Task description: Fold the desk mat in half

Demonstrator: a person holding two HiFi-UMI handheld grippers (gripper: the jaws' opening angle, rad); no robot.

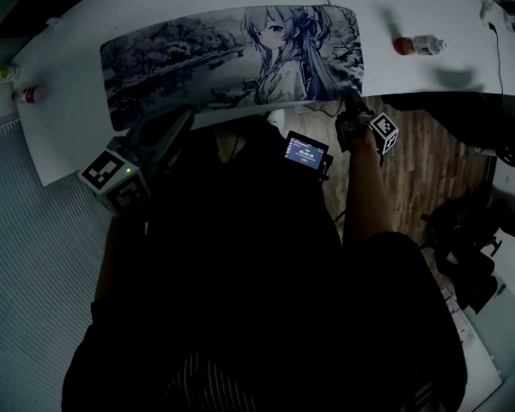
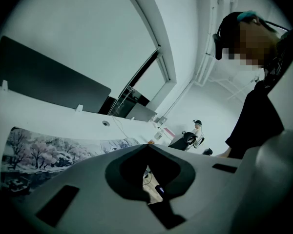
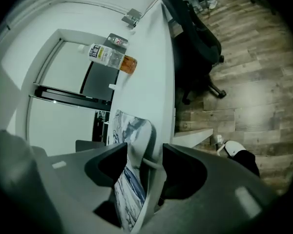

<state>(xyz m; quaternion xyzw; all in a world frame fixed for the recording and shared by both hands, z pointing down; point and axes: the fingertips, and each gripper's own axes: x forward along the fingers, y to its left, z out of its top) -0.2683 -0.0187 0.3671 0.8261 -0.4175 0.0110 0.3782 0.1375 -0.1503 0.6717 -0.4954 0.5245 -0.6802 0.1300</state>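
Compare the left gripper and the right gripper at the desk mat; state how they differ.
The left gripper's jaws stand together, with nothing between them; the right gripper's stand apart. The right gripper has the desk mat's near right edge between its jaws; the left gripper only hovers by the mat's near left corner. Shared: both face the mat, and neither clamps it.

We see the desk mat (image 1: 189,58) lying flat and fully unfolded on the white desk (image 1: 69,144), long side along its near edge (printed with a long-haired girl among snowy trees).
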